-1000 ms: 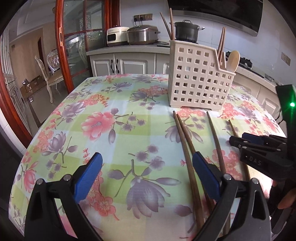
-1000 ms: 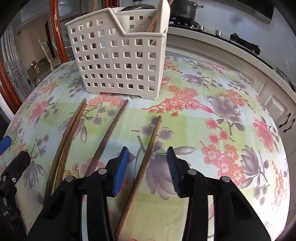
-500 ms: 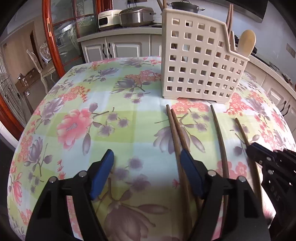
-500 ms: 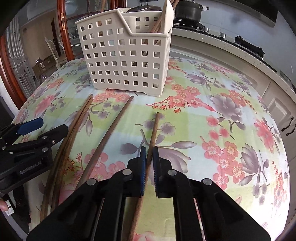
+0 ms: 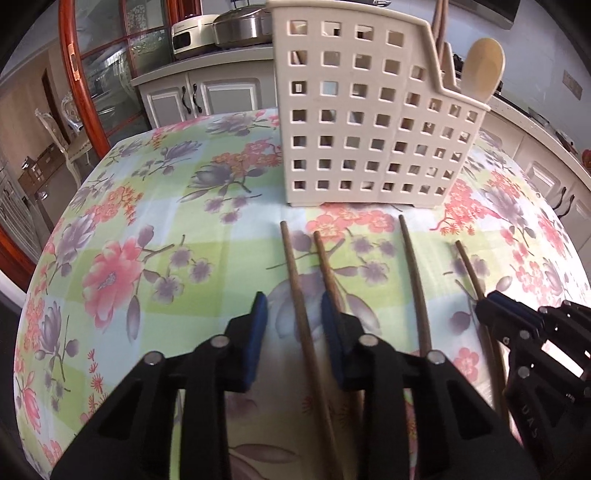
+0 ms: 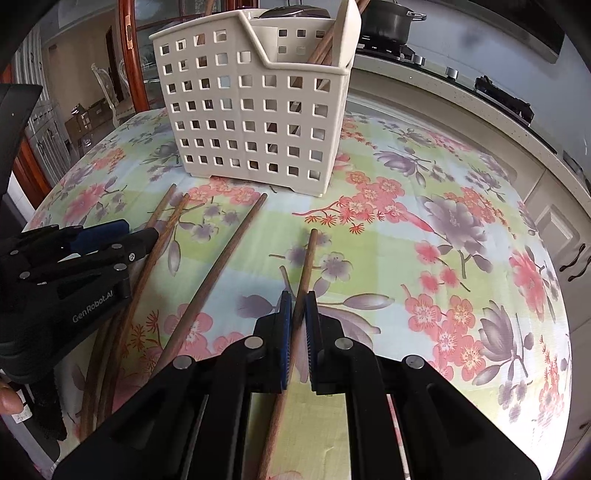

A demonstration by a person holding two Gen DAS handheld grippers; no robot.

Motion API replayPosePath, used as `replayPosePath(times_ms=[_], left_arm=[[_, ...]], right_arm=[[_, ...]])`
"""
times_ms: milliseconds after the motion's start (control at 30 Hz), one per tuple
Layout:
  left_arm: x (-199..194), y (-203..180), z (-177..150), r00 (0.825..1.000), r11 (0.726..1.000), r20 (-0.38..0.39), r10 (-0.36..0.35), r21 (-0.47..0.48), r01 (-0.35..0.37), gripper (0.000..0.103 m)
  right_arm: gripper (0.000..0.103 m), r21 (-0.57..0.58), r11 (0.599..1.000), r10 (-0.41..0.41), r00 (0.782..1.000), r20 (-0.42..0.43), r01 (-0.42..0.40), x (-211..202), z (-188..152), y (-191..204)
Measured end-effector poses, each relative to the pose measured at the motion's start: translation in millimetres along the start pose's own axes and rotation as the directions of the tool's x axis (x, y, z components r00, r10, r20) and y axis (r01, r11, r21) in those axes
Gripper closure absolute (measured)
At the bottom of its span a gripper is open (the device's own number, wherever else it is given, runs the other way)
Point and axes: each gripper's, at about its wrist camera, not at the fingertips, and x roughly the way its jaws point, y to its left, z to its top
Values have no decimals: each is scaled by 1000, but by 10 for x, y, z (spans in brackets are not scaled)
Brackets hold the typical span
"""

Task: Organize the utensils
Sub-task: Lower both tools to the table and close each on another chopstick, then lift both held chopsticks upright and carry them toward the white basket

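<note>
Several brown wooden chopsticks lie on the floral tablecloth in front of a cream perforated utensil basket, which also shows in the right wrist view. My left gripper is open, with its blue pads on either side of the leftmost chopstick. A second chopstick lies by its right pad. My right gripper is shut on the rightmost chopstick, which still rests on the table. The basket holds chopsticks and a pale wooden spoon.
A third loose chopstick lies between the two grippers. The round table drops off at its edges on all sides. Behind stand kitchen cabinets, a stove with a pot and a red-framed glass door.
My left gripper has moved forward and right and narrowed around the leftmost chopstick. My right gripper closed from open onto the rightmost chopstick.
</note>
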Motion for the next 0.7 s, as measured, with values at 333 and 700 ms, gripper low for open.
replayPosePath(times_ms=[333, 700], left_arm=[[-67, 51, -80, 999, 999, 30, -34, -24, 35, 96], [-745, 56, -159, 978, 996, 193, -84, -15, 89, 97]], right_arm=[[96, 36, 999, 28, 999, 42, -30, -57, -56, -88], [97, 40, 993, 97, 968, 230, -109, -656, -4, -143]])
